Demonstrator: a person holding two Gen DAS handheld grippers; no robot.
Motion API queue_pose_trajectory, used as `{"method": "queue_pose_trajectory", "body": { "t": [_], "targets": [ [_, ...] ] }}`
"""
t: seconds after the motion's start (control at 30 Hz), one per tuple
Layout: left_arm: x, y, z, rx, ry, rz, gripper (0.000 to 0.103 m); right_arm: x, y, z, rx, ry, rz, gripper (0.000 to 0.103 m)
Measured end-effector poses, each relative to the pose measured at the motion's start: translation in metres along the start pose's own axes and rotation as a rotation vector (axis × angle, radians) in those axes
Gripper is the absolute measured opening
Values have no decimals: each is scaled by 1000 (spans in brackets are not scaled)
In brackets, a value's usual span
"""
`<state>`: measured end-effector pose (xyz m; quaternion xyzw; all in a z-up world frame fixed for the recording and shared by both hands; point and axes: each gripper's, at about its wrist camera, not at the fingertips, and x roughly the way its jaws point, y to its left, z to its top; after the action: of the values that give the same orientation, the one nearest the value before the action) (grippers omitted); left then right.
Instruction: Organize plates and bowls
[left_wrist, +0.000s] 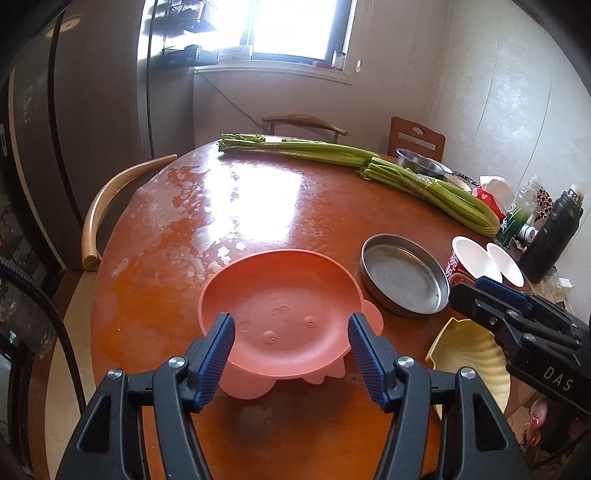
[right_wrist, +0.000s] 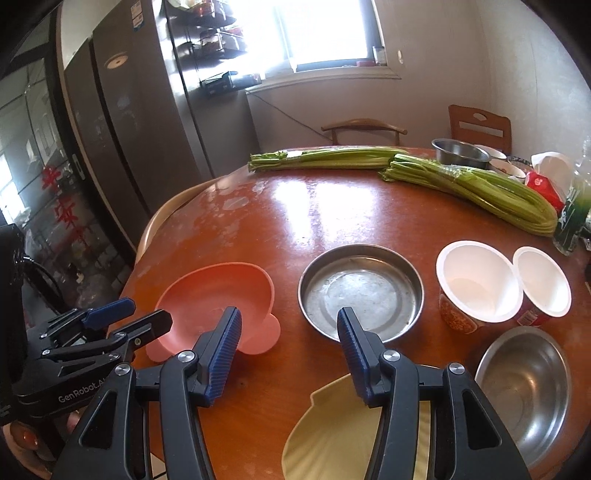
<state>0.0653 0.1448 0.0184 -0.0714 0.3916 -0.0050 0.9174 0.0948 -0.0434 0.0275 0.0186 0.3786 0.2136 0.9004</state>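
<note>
A pink animal-face plate lies on the round wooden table. My left gripper is open just above the plate's near rim, empty. A shallow steel dish sits right of the plate. A yellow shell-shaped plate lies at the near edge, under my right gripper, which is open and empty. A steel bowl sits at the near right. Two white paper cups stand behind it.
Two celery bundles lie across the far table. A steel bowl, bottles and packets crowd the right edge. Chairs ring the table. A fridge stands at the left.
</note>
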Motion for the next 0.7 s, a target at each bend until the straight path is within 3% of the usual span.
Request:
{"method": "queue_pose_trajectory", "body": {
  "t": [0.47, 0.7],
  "targets": [
    [-10, -44, -13, 76, -3, -44, 65, -47, -31, -26, 12, -30, -49, 57],
    [1, -68, -26, 119, 33, -68, 65, -61, -50, -52, 25, -6, -81, 59]
  ]
}}
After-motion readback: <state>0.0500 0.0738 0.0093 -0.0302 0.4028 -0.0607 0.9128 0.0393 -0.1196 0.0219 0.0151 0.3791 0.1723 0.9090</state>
